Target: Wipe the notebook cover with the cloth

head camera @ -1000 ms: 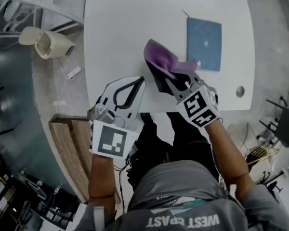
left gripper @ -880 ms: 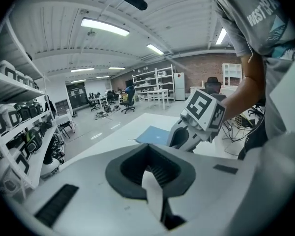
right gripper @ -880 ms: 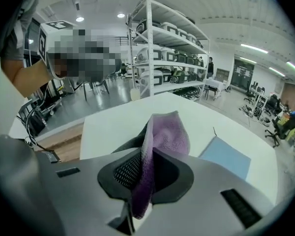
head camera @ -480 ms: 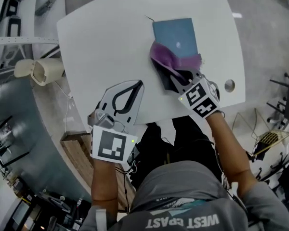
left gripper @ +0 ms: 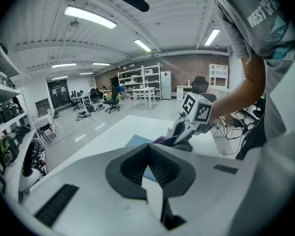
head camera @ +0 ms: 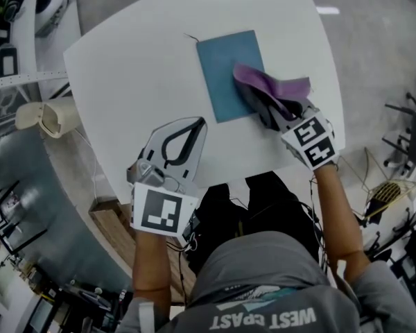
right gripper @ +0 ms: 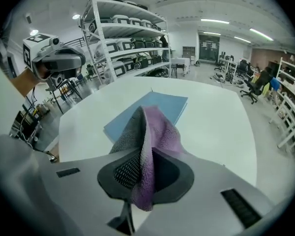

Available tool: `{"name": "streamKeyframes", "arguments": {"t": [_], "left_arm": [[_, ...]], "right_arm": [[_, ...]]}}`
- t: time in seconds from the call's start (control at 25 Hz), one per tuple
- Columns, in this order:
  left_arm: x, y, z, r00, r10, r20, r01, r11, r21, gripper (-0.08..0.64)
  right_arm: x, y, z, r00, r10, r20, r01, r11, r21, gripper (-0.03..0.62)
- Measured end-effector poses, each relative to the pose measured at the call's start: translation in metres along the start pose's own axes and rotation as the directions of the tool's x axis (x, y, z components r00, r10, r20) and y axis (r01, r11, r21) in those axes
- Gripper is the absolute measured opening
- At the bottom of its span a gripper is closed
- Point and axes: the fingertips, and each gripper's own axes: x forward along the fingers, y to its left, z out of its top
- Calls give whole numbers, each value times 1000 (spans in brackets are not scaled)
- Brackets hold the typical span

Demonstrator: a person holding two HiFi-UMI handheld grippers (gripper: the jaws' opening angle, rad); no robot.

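The blue notebook [head camera: 225,71] lies flat on the white table [head camera: 139,68], a thin strap sticking out at its far corner. My right gripper [head camera: 258,101] is shut on a purple cloth [head camera: 272,85], which drapes over the notebook's right edge. In the right gripper view the cloth [right gripper: 156,132] hangs folded out of the jaws, covering the near corner of the notebook [right gripper: 160,104]. My left gripper [head camera: 200,121] rests at the table's near edge, shut, with nothing in it. From the left gripper view [left gripper: 148,149] the right gripper [left gripper: 183,132] shows beyond it.
A beige object [head camera: 50,116] lies on the floor left of the table, and a wooden board [head camera: 109,220] sits by the near left edge. Chairs [head camera: 414,134] stand to the right. Tall shelving [right gripper: 123,38] stands beyond the table's far side.
My right gripper has carried the cloth from beside the notebook's near edge onto its right side. The left gripper has stayed at the table's near edge.
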Motion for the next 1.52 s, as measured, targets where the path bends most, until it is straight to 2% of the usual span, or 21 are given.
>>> {"name": "streamKeyframes", "arguments": {"t": [0.24,0.48,0.6,0.68,0.88,1.04,1.2,1.36,1.52], "left_arm": [[-2,8,-8,999,30,-13,-30,999,-36,2],[-19,21,-30,996,81,-41,-85,992,-90,2],[-26,23,-37,994,97,-51,-102,989,-105,2],[-28,25,-38,993,104,-51,-109,988,-111,3],[-21,23,-33,995,91,-49,-96,991,-98,2],[-7,18,-17,998,62,-32,-64,996,-69,2],[6,11,-4,999,33,-22,-34,999,-43,2],[15,6,3,1000,18,-24,-18,999,-30,2],[13,4,4,999,33,-20,-34,999,-39,2]], "right_arm": [[23,46,27,994,104,-20,-106,987,-123,61],[53,96,65,977,213,-28,-213,945,-246,61],[62,112,74,968,248,-25,-245,932,-267,61],[63,113,74,966,257,-21,-254,935,-248,61],[51,84,59,978,209,-13,-208,961,-183,61],[31,38,41,992,123,-9,-124,986,-116,61],[13,-2,25,999,49,-6,-49,997,-58,60],[9,-11,22,999,32,-4,-32,998,-59,61],[16,8,30,998,67,-16,-68,990,-122,60]]}}
